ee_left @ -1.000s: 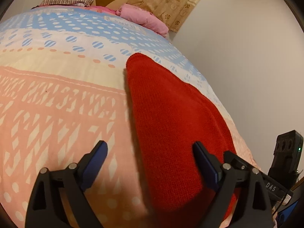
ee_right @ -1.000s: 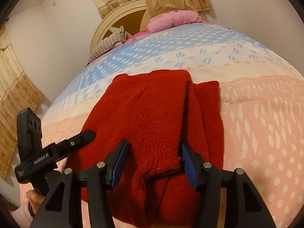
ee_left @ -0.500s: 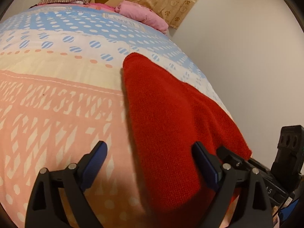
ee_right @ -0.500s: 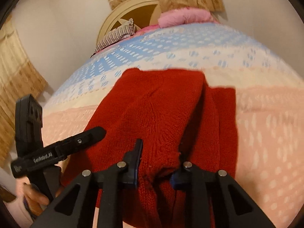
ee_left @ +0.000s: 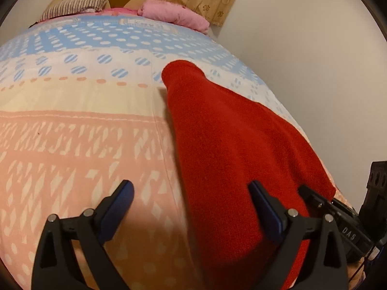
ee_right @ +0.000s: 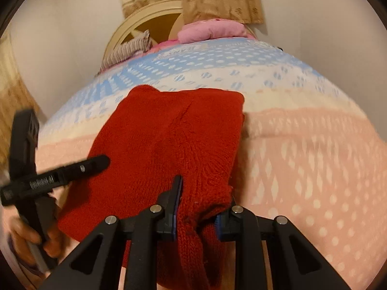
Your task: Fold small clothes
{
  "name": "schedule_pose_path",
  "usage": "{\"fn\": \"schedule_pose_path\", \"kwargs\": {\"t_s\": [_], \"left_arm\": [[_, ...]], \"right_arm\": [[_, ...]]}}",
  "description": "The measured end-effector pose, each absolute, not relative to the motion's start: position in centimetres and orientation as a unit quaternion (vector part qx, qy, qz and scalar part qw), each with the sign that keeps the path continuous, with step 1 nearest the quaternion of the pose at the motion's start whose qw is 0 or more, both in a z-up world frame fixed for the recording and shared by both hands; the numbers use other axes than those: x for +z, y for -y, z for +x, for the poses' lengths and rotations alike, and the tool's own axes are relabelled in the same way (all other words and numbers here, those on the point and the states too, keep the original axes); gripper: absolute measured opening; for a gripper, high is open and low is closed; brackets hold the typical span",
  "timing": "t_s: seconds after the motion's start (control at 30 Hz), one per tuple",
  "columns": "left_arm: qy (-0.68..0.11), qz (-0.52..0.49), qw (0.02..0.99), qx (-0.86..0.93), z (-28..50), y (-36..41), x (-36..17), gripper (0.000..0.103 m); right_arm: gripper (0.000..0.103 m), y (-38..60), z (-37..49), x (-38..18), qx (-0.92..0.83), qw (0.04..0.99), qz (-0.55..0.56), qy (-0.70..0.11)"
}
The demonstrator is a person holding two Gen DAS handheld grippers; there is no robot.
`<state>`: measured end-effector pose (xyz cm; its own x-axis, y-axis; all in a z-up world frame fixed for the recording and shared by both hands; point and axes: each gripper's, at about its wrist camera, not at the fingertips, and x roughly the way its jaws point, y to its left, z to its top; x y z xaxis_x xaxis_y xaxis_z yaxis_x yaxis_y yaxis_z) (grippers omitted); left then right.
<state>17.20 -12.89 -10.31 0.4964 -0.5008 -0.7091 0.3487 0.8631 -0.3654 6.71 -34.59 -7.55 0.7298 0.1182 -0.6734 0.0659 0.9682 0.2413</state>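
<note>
Left gripper point(ee_left: 191, 207): jaws spread wide, holding nothing. The near left edge of the red knitted woollen garment point(ee_left: 229, 145) lies between the two jaws, closer to the right-hand one; the left-hand jaw stands over bare bedding. From there the garment runs forward and ahead of the jaws, tapering to a rounded end. Whether either jaw touches the cloth cannot be told.

Right gripper point(ee_right: 198, 207): jaws clenched on a bunched fold of the same red garment point(ee_right: 169, 133), close to its near edge. The pinched cloth rises in a ridge between the jaws and a strand of it hangs down below them. Ahead of the jaws the garment spreads flat, with a folded layer ending in a straight edge to the right of the jaw line.

The garment rests on a bed covered by a patterned quilt point(ee_left: 72, 133) in pink, cream and blue bands with white spots and dashes.

In the right wrist view, the left gripper point(ee_right: 106, 160) appears to the left of the jaws, its black finger lying over the garment's left side, with the person's left hand point(ee_right: 29, 236) gripping its handle.

Far ahead of both jaws, at the head of the bed: a pink cushion point(ee_left: 174, 15), a striped pillow point(ee_left: 75, 6) and a cream curved headboard point(ee_right: 145, 21).
</note>
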Motion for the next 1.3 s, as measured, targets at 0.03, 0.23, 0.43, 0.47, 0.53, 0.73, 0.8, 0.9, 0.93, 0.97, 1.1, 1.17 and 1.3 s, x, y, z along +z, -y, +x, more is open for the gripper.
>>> {"fn": "schedule_pose_path", "kwargs": {"t_s": [0.03,0.23,0.43,0.47,0.53,0.73,0.8,0.9,0.93,0.97,1.1,1.17,1.3], "left_arm": [[-0.438,-0.087,0.860,-0.247,17.2,12.8,-10.3,0.098],[-0.435,-0.090,0.860,-0.250,17.6,11.9,-9.0,0.098],[-0.416,-0.102,0.870,-0.245,19.9,12.9,-7.4,0.098],[-0.415,-0.101,0.872,-0.241,20.3,13.3,-7.3,0.098],[-0.416,-0.094,0.875,-0.229,21.2,14.0,-7.6,0.098],[-0.446,-0.106,0.861,-0.219,22.7,14.4,-10.6,0.099],[-0.441,-0.098,0.865,-0.219,22.6,14.5,-10.6,0.099],[-0.439,-0.086,0.867,-0.217,22.7,15.0,-10.6,0.100],[-0.439,-0.084,0.868,-0.218,22.7,15.2,-10.6,0.101],[-0.439,-0.083,0.868,-0.218,22.7,15.2,-10.6,0.102],[-0.434,-0.075,0.870,-0.224,22.7,15.4,-10.7,0.103],[-0.435,-0.079,0.867,-0.231,22.6,15.0,-10.7,0.103],[-0.434,-0.089,0.865,-0.235,21.8,13.9,-10.4,0.103]], "right_arm": [[0.023,34.7,6.8,-7.7,0.016,0.920,0.136,-0.367],[0.040,35.6,6.5,-7.3,0.038,0.909,0.175,-0.376],[0.041,38.4,7.4,-4.4,0.007,0.920,0.209,-0.330],[0.040,38.3,8.5,-4.2,0.007,0.921,0.196,-0.336],[0.039,38.0,10.5,-4.1,0.006,0.923,0.168,-0.347],[0.009,37.3,17.0,-6.8,0.020,0.905,0.118,-0.407],[0.009,36.8,18.0,-8.1,0.006,0.907,0.085,-0.413],[0.008,38.5,19.3,-8.9,-0.004,0.900,0.139,-0.413],[0.007,39.0,19.6,-9.2,-0.004,0.899,0.151,-0.412],[0.007,39.2,19.7,-9.4,-0.001,0.899,0.156,-0.409],[0.007,39.3,19.2,-9.4,0.001,0.900,0.161,-0.404],[0.009,39.0,18.6,-8.8,0.000,0.901,0.166,-0.400],[0.042,40.0,14.2,-6.4,-0.026,0.917,0.209,-0.339]]}}
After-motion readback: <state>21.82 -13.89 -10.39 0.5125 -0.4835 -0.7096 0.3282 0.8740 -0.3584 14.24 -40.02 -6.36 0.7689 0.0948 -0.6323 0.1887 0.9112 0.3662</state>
